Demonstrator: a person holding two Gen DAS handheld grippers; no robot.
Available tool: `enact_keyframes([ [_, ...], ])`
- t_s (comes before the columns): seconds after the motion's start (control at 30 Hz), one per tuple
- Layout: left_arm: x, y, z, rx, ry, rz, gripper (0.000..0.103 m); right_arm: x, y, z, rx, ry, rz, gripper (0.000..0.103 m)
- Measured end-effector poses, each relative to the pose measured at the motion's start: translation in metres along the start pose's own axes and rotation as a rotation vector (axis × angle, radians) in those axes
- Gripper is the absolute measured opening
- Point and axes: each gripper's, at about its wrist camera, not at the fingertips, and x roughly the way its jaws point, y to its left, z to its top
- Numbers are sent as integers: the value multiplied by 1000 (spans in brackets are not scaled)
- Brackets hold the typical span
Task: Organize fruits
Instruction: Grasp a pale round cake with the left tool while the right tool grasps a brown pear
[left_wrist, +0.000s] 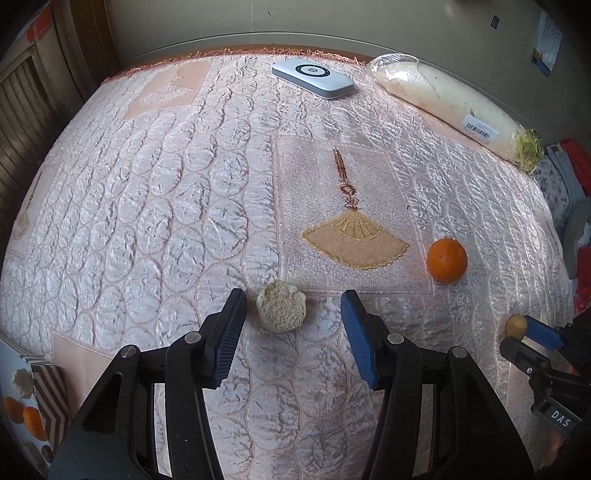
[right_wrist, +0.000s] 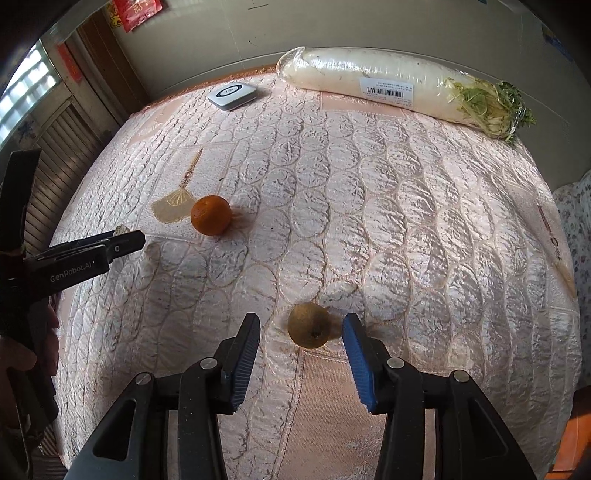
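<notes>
In the left wrist view a pale, bumpy cauliflower floret (left_wrist: 281, 310) lies on the cloth between the fingertips of my left gripper (left_wrist: 293, 299). It sits nearer the left finger, with gaps on both sides, and the gripper is open. An orange (left_wrist: 447, 260) rests to the right of it. In the right wrist view a small brown round fruit (right_wrist: 308, 325) lies between the fingertips of my right gripper (right_wrist: 302, 323), close to the right blue pad, with a clear gap to the left pad. This gripper is open too. The orange (right_wrist: 211, 220) sits further back on the left.
A quilted pink cloth (left_wrist: 166, 206) covers the table. A wrapped white radish (right_wrist: 388, 85) and a white flat device (right_wrist: 232, 95) lie along the far edge. A box (left_wrist: 22, 406) holding oranges and cauliflower stands at the near left. A person's hand holds my left gripper (right_wrist: 127, 238).
</notes>
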Motion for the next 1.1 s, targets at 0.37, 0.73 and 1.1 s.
enact_keyframes([
  [0.37,-4,9,-2,5,-8,-47,53,3,3,-3,-48,-6,-26,23],
  [0.73,-7,9,-7,30,-8,-3,26,-10,5,-3,-58,-30,-8,22],
  [1.1,-40,14,-29,3,-36,16,26,-29,43,-5,-116,-66,36,22],
])
